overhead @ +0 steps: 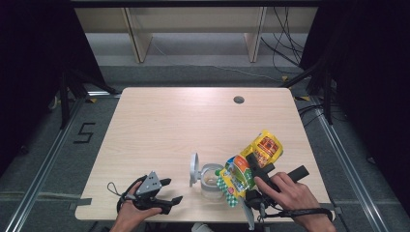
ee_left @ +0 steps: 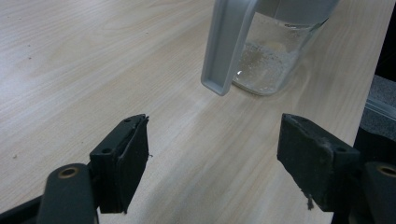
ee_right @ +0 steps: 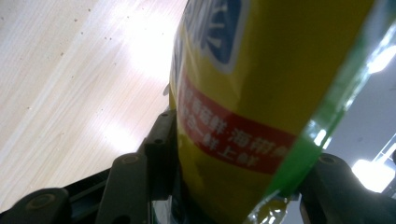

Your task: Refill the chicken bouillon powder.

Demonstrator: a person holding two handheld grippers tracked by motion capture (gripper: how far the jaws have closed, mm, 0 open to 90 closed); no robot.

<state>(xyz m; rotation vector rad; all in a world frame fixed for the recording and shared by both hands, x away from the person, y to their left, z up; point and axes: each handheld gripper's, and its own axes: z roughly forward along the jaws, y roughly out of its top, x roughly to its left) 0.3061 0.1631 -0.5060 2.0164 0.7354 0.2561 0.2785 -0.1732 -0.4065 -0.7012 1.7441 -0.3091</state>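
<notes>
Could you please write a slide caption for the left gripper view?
Open left gripper faces a clear jug with a grey handle.

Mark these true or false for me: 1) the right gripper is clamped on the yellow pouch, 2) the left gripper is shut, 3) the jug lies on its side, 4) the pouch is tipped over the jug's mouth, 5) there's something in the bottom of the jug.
1. The right gripper is clamped on the yellow pouch. True.
2. The left gripper is shut. False: its jaws stand wide apart with bare table between them.
3. The clear jug lies on its side. False: it stands upright.
4. The pouch is tipped over the jug's mouth. True: its lower end hangs at the rim.
5. Something sits in the jug's bottom. True: pale grains show through the wall.
</notes>
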